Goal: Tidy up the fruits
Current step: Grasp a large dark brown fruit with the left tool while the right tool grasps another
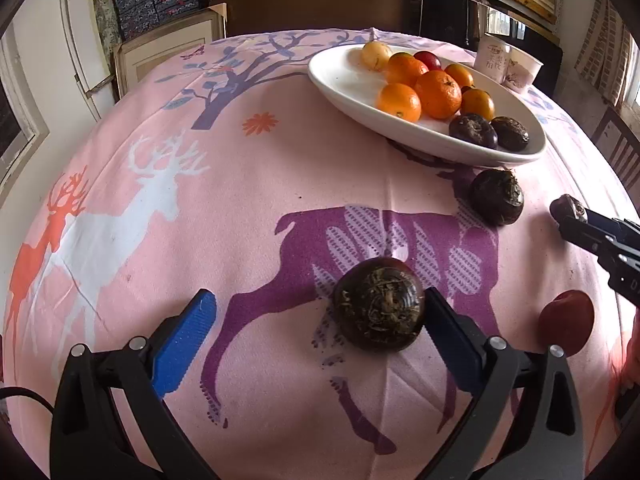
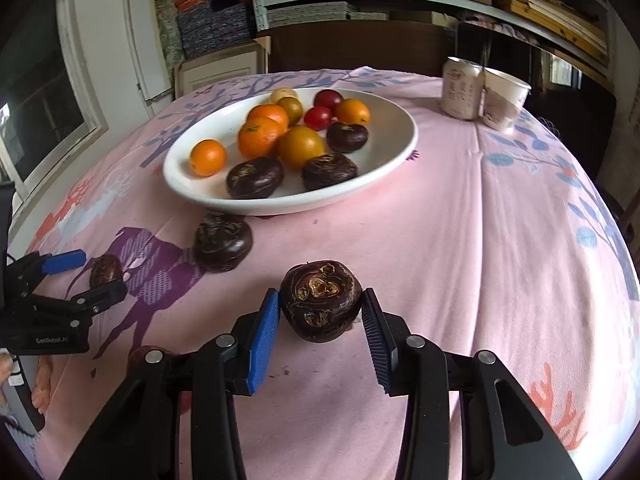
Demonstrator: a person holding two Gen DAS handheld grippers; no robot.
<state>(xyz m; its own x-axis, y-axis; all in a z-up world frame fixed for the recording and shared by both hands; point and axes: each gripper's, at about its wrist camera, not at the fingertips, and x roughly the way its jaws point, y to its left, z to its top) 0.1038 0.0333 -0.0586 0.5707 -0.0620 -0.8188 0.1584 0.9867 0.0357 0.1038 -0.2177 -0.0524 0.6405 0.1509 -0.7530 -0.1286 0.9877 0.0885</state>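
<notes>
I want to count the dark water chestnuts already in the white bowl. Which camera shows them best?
The right wrist view: it looks down into the white bowl and shows three dark water chestnuts unobstructed. The left wrist view sees the bowl at a flatter angle, with only two clearly visible.

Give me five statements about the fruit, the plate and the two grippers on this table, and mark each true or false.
1. The right gripper has a dark water chestnut between its fingers. True.
2. The white plate holds only oranges. False: it also holds dark chestnuts, red fruits and yellowish ones.
3. The left gripper is clamped shut. False: its jaws are wide open around a chestnut on the cloth.
4. A can and a paper cup stand beyond the plate. True.
5. Another chestnut lies on the tablecloth beside the plate. True.
</notes>
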